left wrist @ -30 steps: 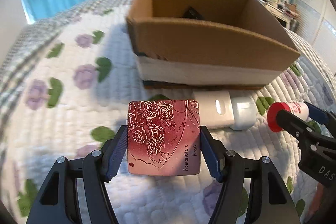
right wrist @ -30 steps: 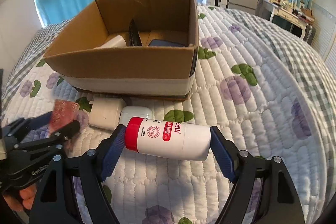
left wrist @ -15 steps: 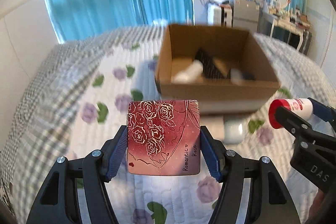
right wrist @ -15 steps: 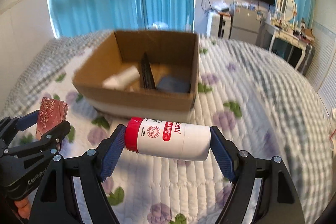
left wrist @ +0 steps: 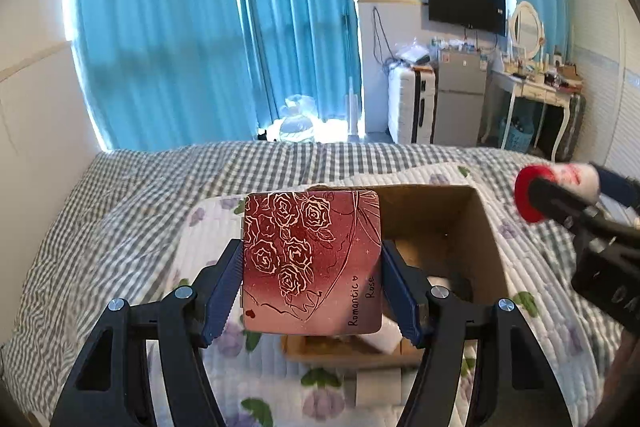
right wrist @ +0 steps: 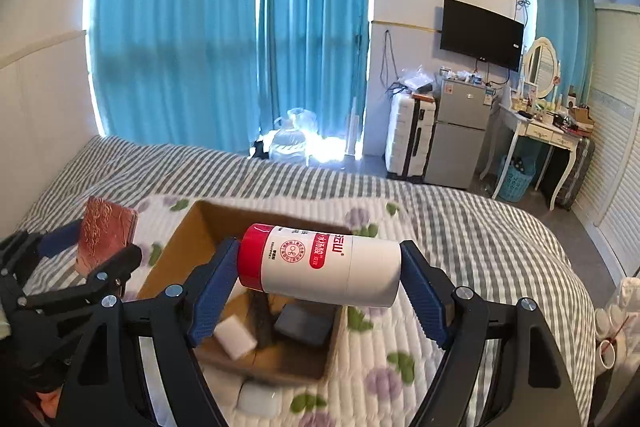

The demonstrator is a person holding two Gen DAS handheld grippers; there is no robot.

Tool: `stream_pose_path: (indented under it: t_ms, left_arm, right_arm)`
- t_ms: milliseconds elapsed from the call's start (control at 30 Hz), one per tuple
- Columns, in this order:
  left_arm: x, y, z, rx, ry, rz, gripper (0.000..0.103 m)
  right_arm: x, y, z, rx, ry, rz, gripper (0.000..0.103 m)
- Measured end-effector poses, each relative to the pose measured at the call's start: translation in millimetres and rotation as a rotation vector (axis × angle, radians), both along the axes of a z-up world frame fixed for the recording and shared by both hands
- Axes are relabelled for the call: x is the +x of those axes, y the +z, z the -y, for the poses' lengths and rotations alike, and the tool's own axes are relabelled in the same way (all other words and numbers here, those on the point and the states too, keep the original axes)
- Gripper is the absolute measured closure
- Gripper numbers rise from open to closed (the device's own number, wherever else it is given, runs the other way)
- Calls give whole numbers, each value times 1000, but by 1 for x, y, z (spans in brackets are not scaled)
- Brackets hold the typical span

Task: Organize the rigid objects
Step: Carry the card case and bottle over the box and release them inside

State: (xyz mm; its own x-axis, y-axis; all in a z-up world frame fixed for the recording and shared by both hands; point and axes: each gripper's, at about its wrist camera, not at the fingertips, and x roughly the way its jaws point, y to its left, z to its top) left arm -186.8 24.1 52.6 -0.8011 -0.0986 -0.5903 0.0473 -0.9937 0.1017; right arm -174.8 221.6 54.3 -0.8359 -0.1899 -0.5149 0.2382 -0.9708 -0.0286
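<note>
My left tongs (left wrist: 312, 287) are clamping a red case (left wrist: 312, 263) by its 2 side edges, flat face toward the camera, gold roses and the words "Romantic Rose" showing. The case is blocking the near left part of the box (left wrist: 476, 223) behind and below it, so I am seeing only the far wall, the right wall and a dim slice of the inside. Something white (left wrist: 390, 333) is peeking out under the case's lower right corner; I cannot tell what it is.

My right tongs (right wrist: 320, 267) are gripping a white bottle (right wrist: 332, 263) end to end, lying sideways, its red cap (right wrist: 252, 255) against the left pad. The bottle is hanging above the open box (right wrist: 180, 251), which is sitting on the quilt (right wrist: 420, 343). It is hiding much of the box's middle. Under it I am making out a white block (right wrist: 234, 337), a dark upright slab (right wrist: 262, 315) and a grey-blue flat thing (right wrist: 304, 319) on the box floor.

In the left view the bottle (left wrist: 560, 183) is appearing blurred at the right edge, only its cap end clear. In the right view the left tongs (right wrist: 86, 253) are sitting at the left edge with the case (right wrist: 106, 233) seen nearly edge-on, part hidden by a finger. A white thing (right wrist: 258, 401) is lying on the quilt by the box's near wall, cut off behind my tongs.
</note>
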Motion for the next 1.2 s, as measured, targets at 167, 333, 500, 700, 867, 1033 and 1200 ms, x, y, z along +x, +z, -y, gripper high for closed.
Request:
stream_pose_path:
  t_ms: [167, 333, 500, 700, 867, 1033, 1200]
  left_arm:
    - [-45, -42, -13, 2, -16, 81, 35]
    - [-64, -77, -21, 1, -33, 132, 35]
    - [-60, -85, -21, -5, -27, 132, 21]
    - [-45, -63, -8, -4, -24, 94, 16]
    - [-39, -50, 14, -8, 2, 85, 16]
    - [-40, -49, 30, -19, 22, 66, 16]
    - [-40, -54, 39, -16, 21, 55, 16]
  right_arm:
    - [-40, -23, 2, -10, 9, 35, 24]
    - [-65, -55, 0, -2, 28, 84, 24]
    - [-68, -67, -2, 5, 40, 98, 24]
    - [-65, -66, -2, 4, 36, 105, 24]
    - [-76, -74, 15, 32, 63, 129, 24]
    - [-101, -92, 29, 55, 63, 172, 24]
    - [-113, -91, 32, 27, 46, 166, 10]
